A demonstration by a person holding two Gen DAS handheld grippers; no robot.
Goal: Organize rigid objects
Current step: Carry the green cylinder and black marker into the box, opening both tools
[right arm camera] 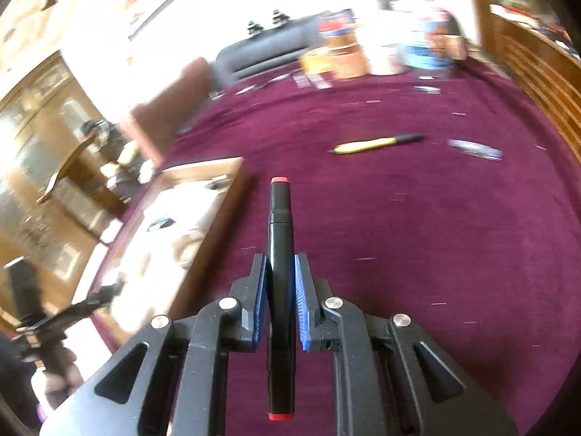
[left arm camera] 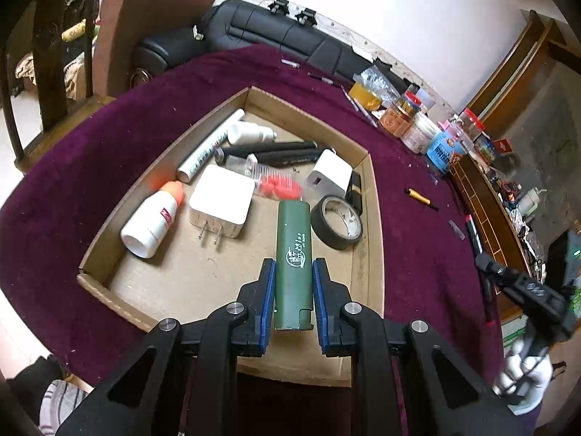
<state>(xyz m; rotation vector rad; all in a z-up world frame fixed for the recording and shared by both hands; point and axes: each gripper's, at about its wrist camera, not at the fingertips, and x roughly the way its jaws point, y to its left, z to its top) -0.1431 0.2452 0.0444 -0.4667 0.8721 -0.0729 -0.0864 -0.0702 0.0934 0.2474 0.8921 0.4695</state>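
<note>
Right wrist: marker points forward.

The green cylinder bears white handwritten-style characters, too small to read. Print on the blue tub and white tube is perhaps lettering, illegible.

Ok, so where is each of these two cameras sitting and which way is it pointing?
Left wrist: on the left gripper, looking down into the cardboard tray; its jaws hold a green tube; the right gripper shows at the edge.
Right wrist: on the right gripper, over purple cloth, jaws holding a black marker.
Shared: tray, cloth, yellow pen.
</note>
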